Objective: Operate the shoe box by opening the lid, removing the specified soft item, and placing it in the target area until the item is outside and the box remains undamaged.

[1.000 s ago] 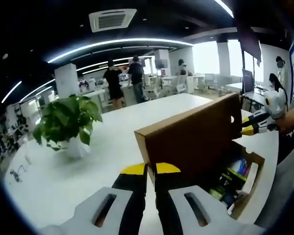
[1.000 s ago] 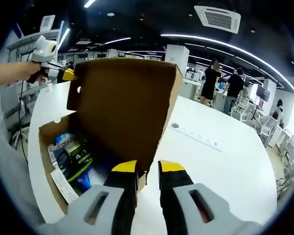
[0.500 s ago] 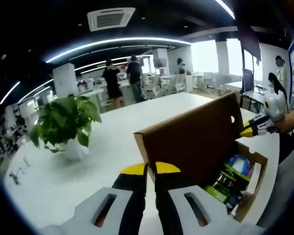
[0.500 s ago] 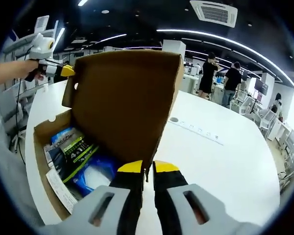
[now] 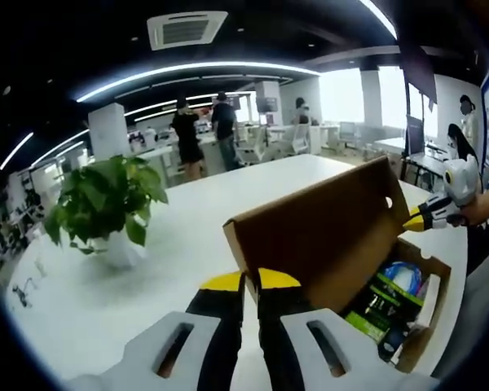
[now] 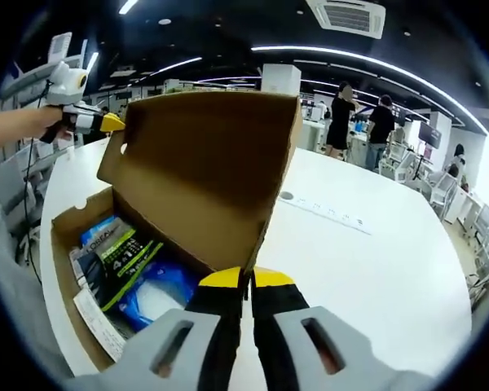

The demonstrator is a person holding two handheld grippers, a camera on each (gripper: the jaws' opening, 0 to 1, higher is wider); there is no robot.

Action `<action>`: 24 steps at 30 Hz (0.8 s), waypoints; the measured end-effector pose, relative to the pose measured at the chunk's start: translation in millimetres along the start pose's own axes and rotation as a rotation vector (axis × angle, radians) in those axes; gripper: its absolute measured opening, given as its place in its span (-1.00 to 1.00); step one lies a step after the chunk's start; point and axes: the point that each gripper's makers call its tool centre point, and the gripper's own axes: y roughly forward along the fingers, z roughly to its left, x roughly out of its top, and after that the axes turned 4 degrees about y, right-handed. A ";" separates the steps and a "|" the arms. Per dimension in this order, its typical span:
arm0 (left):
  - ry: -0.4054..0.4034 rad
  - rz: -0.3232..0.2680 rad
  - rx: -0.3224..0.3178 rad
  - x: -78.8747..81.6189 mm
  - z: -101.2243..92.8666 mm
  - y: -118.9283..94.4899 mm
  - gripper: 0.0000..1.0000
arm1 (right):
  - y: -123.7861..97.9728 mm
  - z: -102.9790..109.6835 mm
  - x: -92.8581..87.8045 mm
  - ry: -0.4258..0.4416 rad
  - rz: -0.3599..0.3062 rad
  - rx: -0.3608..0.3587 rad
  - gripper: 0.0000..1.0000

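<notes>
Nearest in the left gripper view, left claw (image 5: 251,281) pinched on the near corner of the cardboard lid (image 5: 318,232), yellow tips almost touching across the edge. Same picture in the right gripper view: right claw (image 6: 246,278) clamped on the lid's opposite corner, lid tilted back past upright over the shoe box (image 6: 65,244).

Inside the box, toward 9 o'clock of the right claw: a blue soft pouch (image 6: 159,295) lying beside a dark green-labelled packet (image 6: 118,248) and a white paper slip (image 6: 94,314). Which of these counts as the specified soft item, unclear; the pouch looks likeliest. All of it inside the box, nothing lifted out.

Risks, judged from here: pushing the lid further back could crease or tear the cardboard hinge; uneven pull from two corners could twist the lid; releasing both corners at once could let it drop shut over the contents.

Further out, white counter (image 5: 187,212), glossy and rounded, with a potted plant (image 5: 106,204) at 10 o'clock of the left claw. Beyond, an open office with strip lights, a ceiling vent, desks, and people standing far off.
</notes>
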 end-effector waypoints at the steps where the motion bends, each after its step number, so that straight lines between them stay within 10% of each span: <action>1: 0.001 0.000 0.001 0.2 -0.2 0.6 -0.95 | 0.2 -0.1 0.0 -0.001 -0.001 -0.001 -0.97; 24: -0.066 0.119 0.051 -64.2 -23.3 -1.3 -0.92 | 10.2 -5.1 4.6 -0.026 -0.007 0.001 -0.99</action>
